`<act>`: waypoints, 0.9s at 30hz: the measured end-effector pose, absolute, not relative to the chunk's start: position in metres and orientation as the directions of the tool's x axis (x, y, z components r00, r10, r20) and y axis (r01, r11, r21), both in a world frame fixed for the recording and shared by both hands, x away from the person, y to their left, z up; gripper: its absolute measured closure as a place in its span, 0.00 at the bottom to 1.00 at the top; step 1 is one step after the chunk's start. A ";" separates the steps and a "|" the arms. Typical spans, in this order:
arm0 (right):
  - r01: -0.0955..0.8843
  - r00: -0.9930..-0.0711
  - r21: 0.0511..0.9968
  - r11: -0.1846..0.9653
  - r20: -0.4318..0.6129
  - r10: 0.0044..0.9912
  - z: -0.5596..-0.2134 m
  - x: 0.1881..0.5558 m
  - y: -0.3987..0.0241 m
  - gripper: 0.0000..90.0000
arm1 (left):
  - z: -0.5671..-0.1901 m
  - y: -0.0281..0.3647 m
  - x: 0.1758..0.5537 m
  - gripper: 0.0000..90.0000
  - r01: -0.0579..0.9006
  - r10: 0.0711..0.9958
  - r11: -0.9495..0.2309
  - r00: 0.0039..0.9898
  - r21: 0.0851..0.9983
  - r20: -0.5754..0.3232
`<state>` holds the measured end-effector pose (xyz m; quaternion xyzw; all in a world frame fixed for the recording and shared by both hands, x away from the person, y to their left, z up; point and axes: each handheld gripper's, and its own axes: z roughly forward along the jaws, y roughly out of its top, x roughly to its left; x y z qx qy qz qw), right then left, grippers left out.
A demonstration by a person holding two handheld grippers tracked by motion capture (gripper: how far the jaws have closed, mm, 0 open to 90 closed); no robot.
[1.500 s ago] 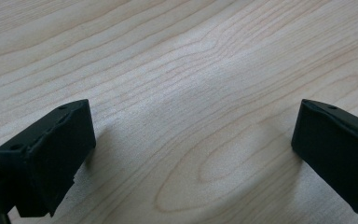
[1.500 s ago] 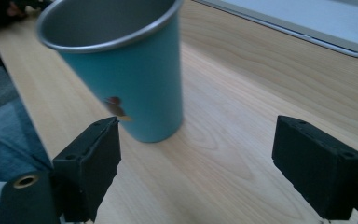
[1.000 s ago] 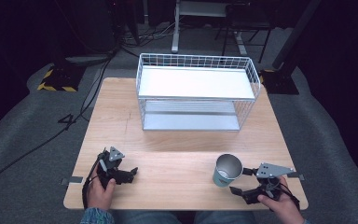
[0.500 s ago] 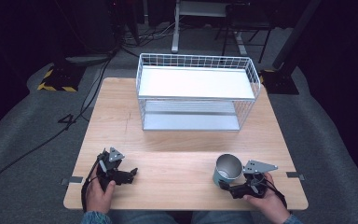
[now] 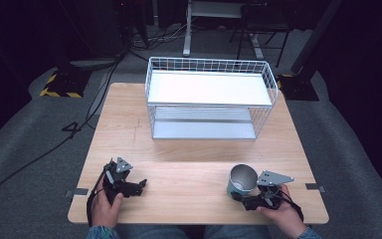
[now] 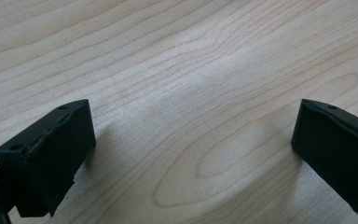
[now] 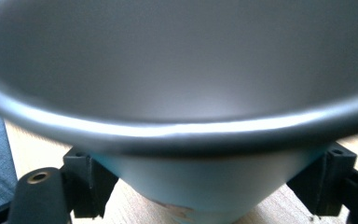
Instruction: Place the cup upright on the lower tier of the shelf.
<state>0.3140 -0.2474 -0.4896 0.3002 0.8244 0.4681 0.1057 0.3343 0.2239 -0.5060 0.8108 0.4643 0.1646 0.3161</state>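
Table: one light wooden table [image 5: 129, 124], its near edge by the person; bare wood lies open between the two grippers and along the left side, beside the rack.
Wire rack: one white wire rack [image 5: 209, 99] with two shelves, standing toward the far edge, centred, well apart from both grippers; a strip of bare wood runs between its front and the cup.
Cup: one metal cup [image 5: 241, 180], grey inside and pale blue outside, standing upright near the front right of the table, close to the near edge.
Left gripper: one, the left gripper [image 5: 138, 186], resting low on the table at the front left, held by the left hand [image 5: 104, 201]; it points toward the middle of the table.
Left jaws: spread wide apart with nothing but bare wood grain between them, as the left gripper view shows; the left gripper [image 6: 191, 154] there sits just above the table [image 6: 191, 60].
Right gripper: one, the right gripper [image 5: 238, 195], held by the right hand [image 5: 283, 216] at the front right corner, just beside the cup.
Right jaws: in the right gripper view the right gripper [image 7: 205, 186] has a jaw on either side of the tapering base of the cup [image 7: 182, 112]; I cannot tell whether they touch it.
View difference: the right gripper view gives the cup's rim and a chipped patch near its base; the high view gives the cup's place on the table.
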 end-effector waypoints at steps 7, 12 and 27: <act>0.408 -0.796 0.829 0.383 0.117 0.594 -0.488 0.314 -0.248 0.23 | -0.506 0.224 0.334 0.00 0.649 0.857 -0.369 0.515 0.665 -0.027; 0.409 -0.797 0.827 0.386 0.118 0.592 -0.487 0.314 -0.248 0.23 | -0.506 0.224 0.334 0.00 0.649 0.857 -0.369 0.514 0.666 -0.027; 0.377 -0.797 0.857 0.352 0.106 0.594 -0.464 0.319 -0.241 0.23 | -0.506 0.224 0.334 0.00 0.649 0.857 -0.369 0.514 0.665 -0.027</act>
